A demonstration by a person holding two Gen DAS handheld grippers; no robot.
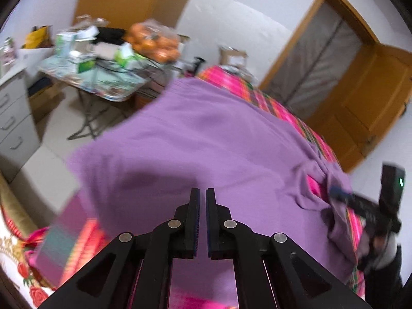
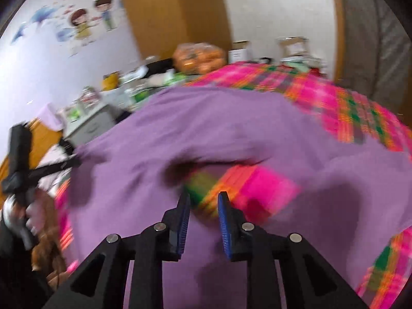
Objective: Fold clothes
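Observation:
A purple garment [image 1: 206,134] lies spread over a bed with a pink plaid cover [image 1: 273,103]. My left gripper [image 1: 202,198] hovers over the garment's near part, shut, with no cloth showing between its fingers. The right wrist view shows it [image 2: 73,163] at the garment's left edge. My right gripper [image 2: 203,200] stands open above the purple garment [image 2: 206,118], over a gap where the plaid cover [image 2: 247,185] shows. Nothing is between its blue pads [image 2: 224,221]. In the left wrist view the right gripper [image 1: 340,194] is beside bunched cloth at the garment's right edge.
Beyond the bed's far end stands a cluttered folding table [image 1: 103,82] with a bag of oranges [image 1: 154,41]. At the left there is a grey drawer cabinet [image 1: 13,118], at the right an open wooden door [image 1: 365,103]. A person's hand [image 2: 31,221] holds the left gripper.

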